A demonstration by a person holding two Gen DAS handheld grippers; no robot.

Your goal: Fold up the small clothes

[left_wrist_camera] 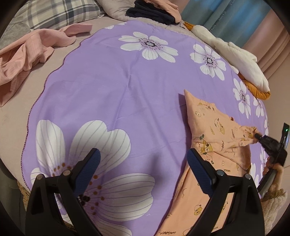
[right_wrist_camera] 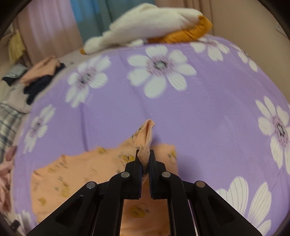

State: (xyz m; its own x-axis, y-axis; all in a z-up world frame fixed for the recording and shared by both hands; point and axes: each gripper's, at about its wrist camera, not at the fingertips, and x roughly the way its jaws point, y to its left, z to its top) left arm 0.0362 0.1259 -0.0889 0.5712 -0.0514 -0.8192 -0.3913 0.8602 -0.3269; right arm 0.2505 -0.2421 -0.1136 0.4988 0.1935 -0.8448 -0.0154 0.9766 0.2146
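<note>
A small peach garment (left_wrist_camera: 215, 138) with yellow cartoon prints lies on the purple flowered sheet (left_wrist_camera: 112, 87) at the right of the left wrist view. My left gripper (left_wrist_camera: 143, 159) is open and empty, its right finger (left_wrist_camera: 199, 170) over the garment's left edge. My right gripper (left_wrist_camera: 257, 135) is shut on a bunched edge of the garment at the far right. In the right wrist view the right gripper (right_wrist_camera: 145, 154) pinches a ribbed fold of the garment (right_wrist_camera: 87, 167), lifted a little above the sheet (right_wrist_camera: 208, 116).
A pink garment (left_wrist_camera: 27, 52) lies crumpled at the left on the bed. A white and orange plush toy (left_wrist_camera: 235, 58) lies along the far right edge. Dark and peach clothes (left_wrist_camera: 154, 12) are piled at the back. A plaid pillow (left_wrist_camera: 59, 12) is at the back left.
</note>
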